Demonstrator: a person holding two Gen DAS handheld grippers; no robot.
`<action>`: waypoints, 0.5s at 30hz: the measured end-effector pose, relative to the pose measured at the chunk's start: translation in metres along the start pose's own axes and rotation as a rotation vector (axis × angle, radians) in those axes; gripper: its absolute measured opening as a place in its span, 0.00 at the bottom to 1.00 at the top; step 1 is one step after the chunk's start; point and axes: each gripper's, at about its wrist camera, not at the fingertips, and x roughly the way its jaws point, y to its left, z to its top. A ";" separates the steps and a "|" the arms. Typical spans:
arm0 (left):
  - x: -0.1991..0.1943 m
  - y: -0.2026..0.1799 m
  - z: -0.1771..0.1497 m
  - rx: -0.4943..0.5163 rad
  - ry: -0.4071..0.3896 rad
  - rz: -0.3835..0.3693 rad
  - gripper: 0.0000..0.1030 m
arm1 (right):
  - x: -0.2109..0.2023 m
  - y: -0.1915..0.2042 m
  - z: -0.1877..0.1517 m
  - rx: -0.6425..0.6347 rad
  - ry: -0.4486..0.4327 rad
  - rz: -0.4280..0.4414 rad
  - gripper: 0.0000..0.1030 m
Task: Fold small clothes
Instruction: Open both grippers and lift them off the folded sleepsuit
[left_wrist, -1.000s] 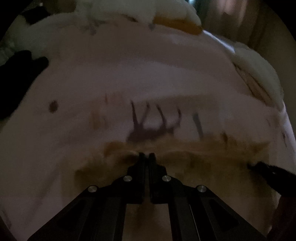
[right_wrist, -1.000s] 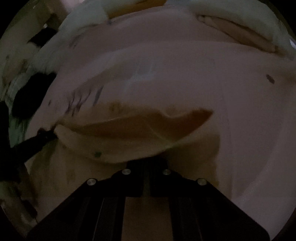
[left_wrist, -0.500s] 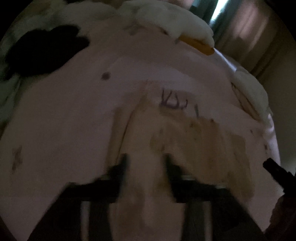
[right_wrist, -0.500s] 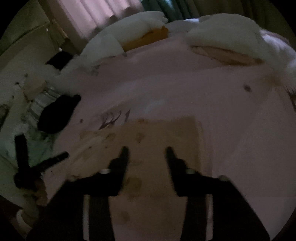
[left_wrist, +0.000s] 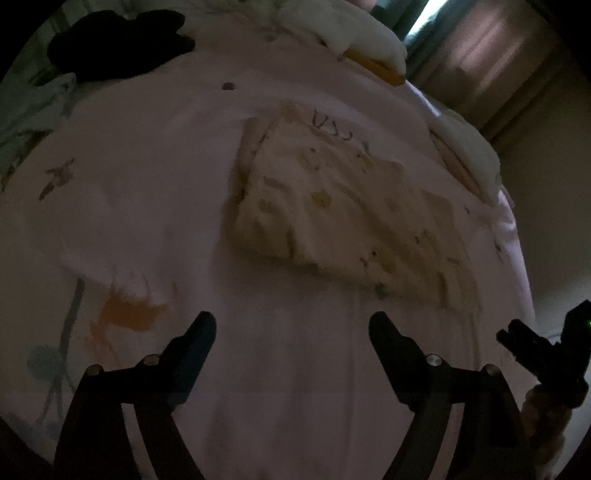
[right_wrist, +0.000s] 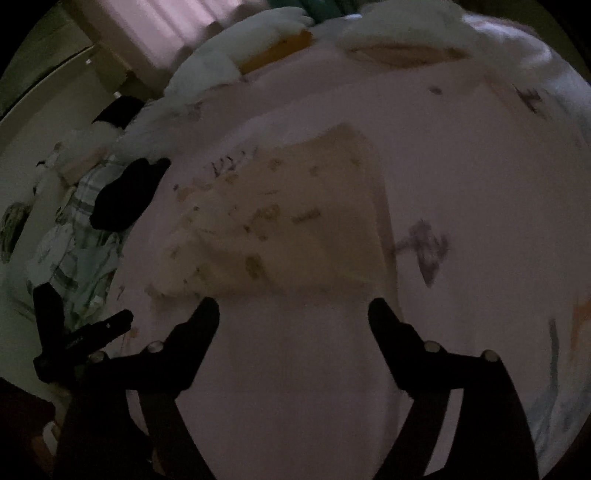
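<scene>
While the room is dim and both views are slightly blurred, the main things read clearly enough. A cream garment (left_wrist: 343, 218) with small yellowish prints lies folded flat on a pale pink bedsheet (left_wrist: 147, 177), roughly in the middle of the bed, and nothing touches it. The left gripper (left_wrist: 291, 328) hangs above bare sheet just on the near side of the garment, its jaws wide apart and still opening, with nothing between them. The right gripper (right_wrist: 293, 314) hangs likewise above the sheet at the garment's near edge (right_wrist: 280, 229), jaws spread and opening, also empty (each gripper shows at the margin of the other's view, so they sit side by side).

A black piece of clothing (left_wrist: 118, 40) lies well apart from the garment near the far left of the bed, beside a heap of light checked fabric (right_wrist: 74, 236). White pillows (left_wrist: 354, 37) line the far edge, one with an orange patch. Curtains (left_wrist: 491, 55) hang beyond the bed.
</scene>
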 end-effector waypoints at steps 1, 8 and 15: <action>0.000 -0.001 -0.003 0.011 -0.003 -0.001 0.82 | 0.001 -0.002 -0.003 0.019 0.004 0.006 0.81; 0.009 -0.005 -0.012 0.035 -0.005 0.009 0.82 | 0.012 -0.009 -0.018 0.064 0.063 0.039 0.82; 0.023 0.003 -0.009 -0.015 0.016 0.037 0.84 | 0.020 -0.008 -0.020 0.045 0.080 0.040 0.82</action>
